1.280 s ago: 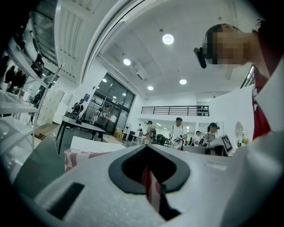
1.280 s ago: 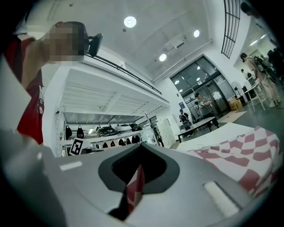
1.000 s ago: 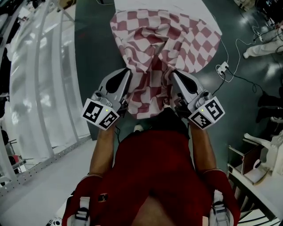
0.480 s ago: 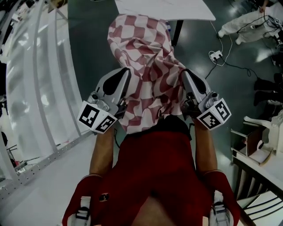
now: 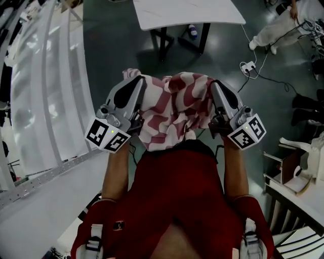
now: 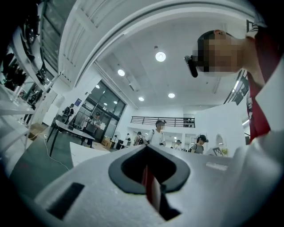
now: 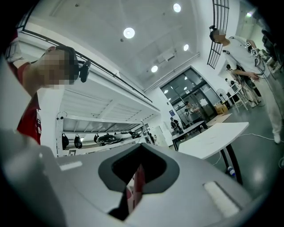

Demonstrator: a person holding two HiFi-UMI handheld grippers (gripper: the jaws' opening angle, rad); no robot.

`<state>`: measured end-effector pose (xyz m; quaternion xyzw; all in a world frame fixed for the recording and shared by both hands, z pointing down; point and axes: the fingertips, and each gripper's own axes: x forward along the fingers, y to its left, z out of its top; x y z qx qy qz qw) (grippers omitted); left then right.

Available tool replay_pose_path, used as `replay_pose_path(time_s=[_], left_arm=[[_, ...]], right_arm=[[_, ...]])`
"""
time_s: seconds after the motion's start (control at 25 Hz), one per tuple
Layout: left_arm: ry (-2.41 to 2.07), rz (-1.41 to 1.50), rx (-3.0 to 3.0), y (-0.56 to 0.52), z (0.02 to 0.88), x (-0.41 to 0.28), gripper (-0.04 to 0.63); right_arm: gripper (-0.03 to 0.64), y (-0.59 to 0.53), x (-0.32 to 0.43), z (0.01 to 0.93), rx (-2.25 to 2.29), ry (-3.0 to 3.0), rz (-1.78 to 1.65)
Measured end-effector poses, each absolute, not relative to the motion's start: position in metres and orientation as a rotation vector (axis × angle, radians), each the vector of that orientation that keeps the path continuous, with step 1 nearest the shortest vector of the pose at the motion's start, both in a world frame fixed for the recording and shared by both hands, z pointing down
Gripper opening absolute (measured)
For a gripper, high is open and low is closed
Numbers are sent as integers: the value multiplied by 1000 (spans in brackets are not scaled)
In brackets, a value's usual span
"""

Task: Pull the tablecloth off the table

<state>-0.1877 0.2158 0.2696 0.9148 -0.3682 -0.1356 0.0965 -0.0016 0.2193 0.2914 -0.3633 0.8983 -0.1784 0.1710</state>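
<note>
Left gripper: clamped shut on the tablecloth. A red-and-white fold is seen pinched between the closed jaws in the left gripper view.
Right gripper: also clenched on the cloth. A thin strip of the same checked fabric is caught between its jaws in the right gripper view.
Tablecloth: red-and-white checked and bunched into a crumpled bundle. It is slung between the two grippers, with its lower edge draped against the red shirt.
Where it is: off the table and well apart from it, held up over the dark floor.
Table: the white top is seen at the upper edge of the head view, with dark legs showing beneath it.
Grippers' pose: both are raised side by side with the marker cubes nearest the body. The tips are pointed away, one at each side of the bundle.
Surroundings: a white rack is seen along the left. A power strip with its cable lies on the floor at the right.
</note>
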Motion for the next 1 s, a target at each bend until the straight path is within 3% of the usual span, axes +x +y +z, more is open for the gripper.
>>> replay_pose_path(time_s=[0.4, 1.0], left_arm=[[-1258, -377, 2676, 210, 263, -162, 9], [-1243, -343, 2689, 203, 261, -126, 9]], right_arm=[[11, 209, 62, 284, -1006, 2562, -445], [11, 200, 99, 284, -1076, 2560, -398]])
